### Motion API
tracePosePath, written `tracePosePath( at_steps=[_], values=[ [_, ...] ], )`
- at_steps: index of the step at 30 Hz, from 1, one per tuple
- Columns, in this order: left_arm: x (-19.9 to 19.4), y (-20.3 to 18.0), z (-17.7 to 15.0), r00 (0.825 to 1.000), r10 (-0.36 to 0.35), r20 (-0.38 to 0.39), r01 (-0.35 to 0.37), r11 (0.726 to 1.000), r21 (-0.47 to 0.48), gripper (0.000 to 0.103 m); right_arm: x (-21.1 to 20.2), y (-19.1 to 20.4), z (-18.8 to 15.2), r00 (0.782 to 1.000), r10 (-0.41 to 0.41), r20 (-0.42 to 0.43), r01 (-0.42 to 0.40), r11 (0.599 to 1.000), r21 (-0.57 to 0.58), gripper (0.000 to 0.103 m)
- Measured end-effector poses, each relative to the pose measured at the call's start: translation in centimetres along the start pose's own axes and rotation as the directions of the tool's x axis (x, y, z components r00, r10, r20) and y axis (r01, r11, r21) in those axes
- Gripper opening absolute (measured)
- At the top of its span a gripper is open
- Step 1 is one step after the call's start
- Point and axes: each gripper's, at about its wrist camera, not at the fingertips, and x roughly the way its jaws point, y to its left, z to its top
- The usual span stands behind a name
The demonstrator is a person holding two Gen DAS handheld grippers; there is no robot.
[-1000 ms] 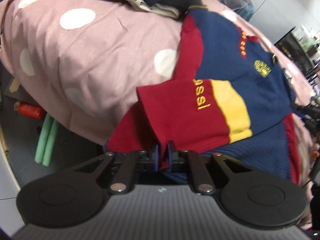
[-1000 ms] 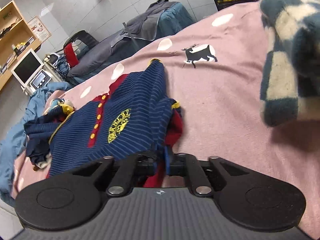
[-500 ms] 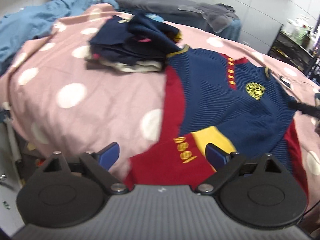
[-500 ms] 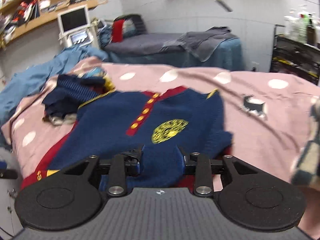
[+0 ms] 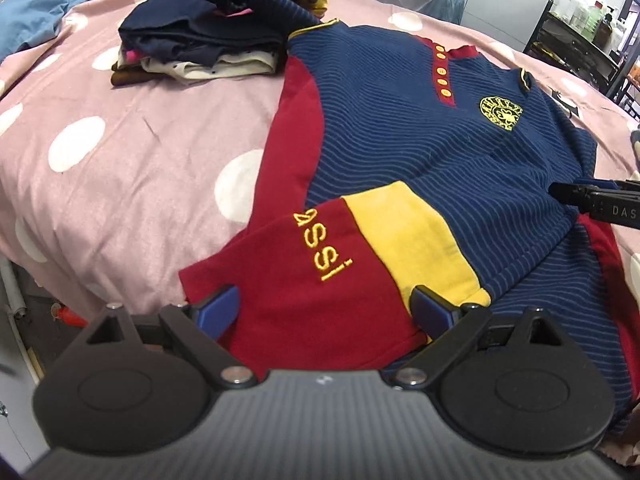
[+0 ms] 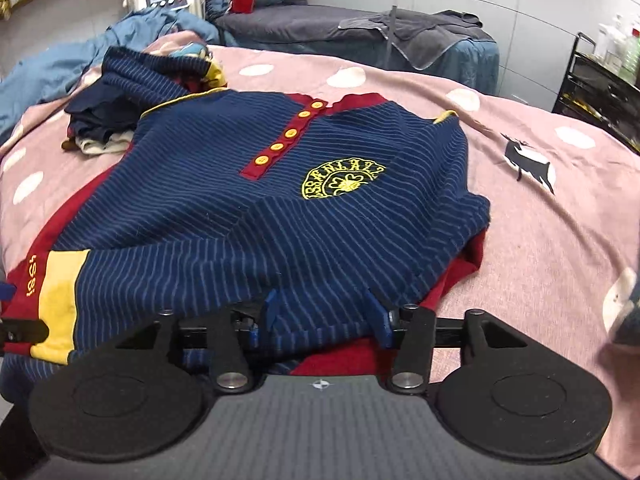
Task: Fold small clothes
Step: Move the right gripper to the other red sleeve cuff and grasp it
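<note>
Shirt [image 5: 432,152] lies flat on pink bedspread [image 5: 132,152], sleeve [image 5: 352,264] folded across its body. Left gripper [image 5: 324,308] wide, sleeve cuff between the pads, not pinched. Right gripper [image 6: 324,316] jaws opening, hem between them, released. Folded pile [image 5: 200,40] just beyond shirt's shoulder.

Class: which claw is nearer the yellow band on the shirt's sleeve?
Left. The left claw straddles the sleeve beside the yellow band; the right claw, jaws opening, sits at the shirt's other side.
</note>
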Motion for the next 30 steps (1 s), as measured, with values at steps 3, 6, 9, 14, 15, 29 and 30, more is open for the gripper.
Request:
tracePosePath(
  at_steps=[3, 6, 9, 14, 15, 29, 30],
  values=[
    [-2.1, 0.3, 1.1, 0.999, 0.001, 0.047, -0.002, 1.0, 0.024, 0.096, -2.3, -0.3, 1.1, 0.996, 0.02, 0.086, -0.021, 1.0, 0.006, 0.096],
    [-4.1, 1.5, 2.9, 0.99, 0.027, 0.14, -0.031, 0.999, 0.028, 0.103, -3.7, -0.6, 2.9, 0.991, 0.058, 0.123, -0.055, 0.998, -0.028, 0.103],
    [-4.2, 3.4, 5.1, 0.98, 0.082, 0.179, -0.082, 0.997, -0.004, 0.103, -3.8, -1.4, 4.9, 0.975, 0.183, 0.124, -0.186, 0.983, 0.009, 0.103],
    [-3.9, 7.2, 9.7, 0.94, 0.085, 0.33, -0.056, 0.994, -0.096, 0.103, -1.9, 0.1, 8.3, 0.938, 0.331, 0.105, -0.338, 0.94, 0.051, 0.103],
    [-3.5, 7.9, 11.1, 0.933, 0.077, 0.353, -0.045, 0.994, -0.098, 0.103, -1.6, 0.8, 8.7, 0.937, 0.333, 0.104, -0.339, 0.94, 0.045, 0.103],
    [10.0, 11.7, 31.2, 0.978, 0.039, 0.203, -0.02, 0.995, -0.098, 0.011, 0.1, 4.3, 7.8, 0.928, 0.372, 0.01, -0.371, 0.924, 0.095, 0.103],
    [9.9, 11.1, 31.1, 0.978, 0.034, 0.207, -0.012, 0.994, -0.109, 0.004, 0.2, 4.0, 7.7, 0.932, 0.364, 0.007, -0.362, 0.926, 0.109, 0.103]
  ],
)
